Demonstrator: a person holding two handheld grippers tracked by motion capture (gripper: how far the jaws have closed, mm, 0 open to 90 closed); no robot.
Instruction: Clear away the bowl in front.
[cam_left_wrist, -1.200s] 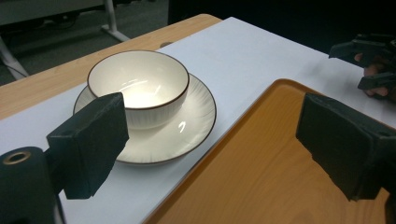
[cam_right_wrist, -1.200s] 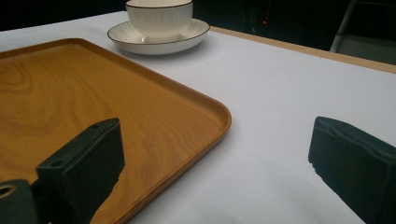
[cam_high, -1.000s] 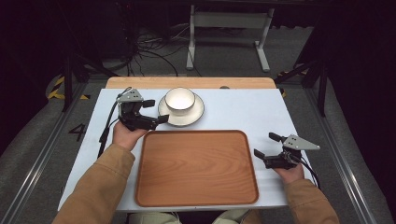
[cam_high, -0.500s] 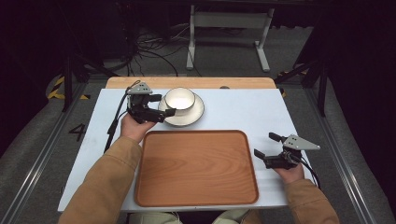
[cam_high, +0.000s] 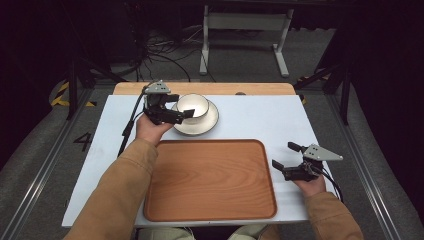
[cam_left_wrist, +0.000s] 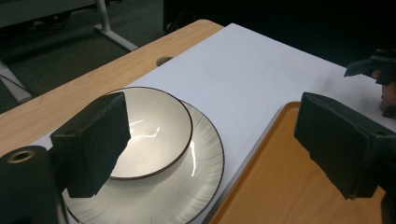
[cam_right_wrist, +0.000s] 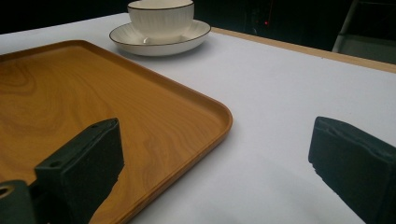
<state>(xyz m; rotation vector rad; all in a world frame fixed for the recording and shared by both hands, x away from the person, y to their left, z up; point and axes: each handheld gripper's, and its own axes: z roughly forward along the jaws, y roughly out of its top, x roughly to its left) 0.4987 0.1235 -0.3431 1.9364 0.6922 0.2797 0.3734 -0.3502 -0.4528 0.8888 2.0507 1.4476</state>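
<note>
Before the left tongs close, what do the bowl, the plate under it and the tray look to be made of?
Bowl: likely glazed ceramic, cream with a dark rim line; bright glare streaks show inside it.
Plate: looks like the same glazed ceramic, with fine ribbing and a dark edge.
Tray: wood or wood-look laminate, going by the visible grain; smooth satin finish, raised rim.

Overhead light brightens the table (cam_high: 250, 120); the surroundings are dark. Glare streaks the bowl (cam_left_wrist: 149, 130); near jaws look soft.
</note>
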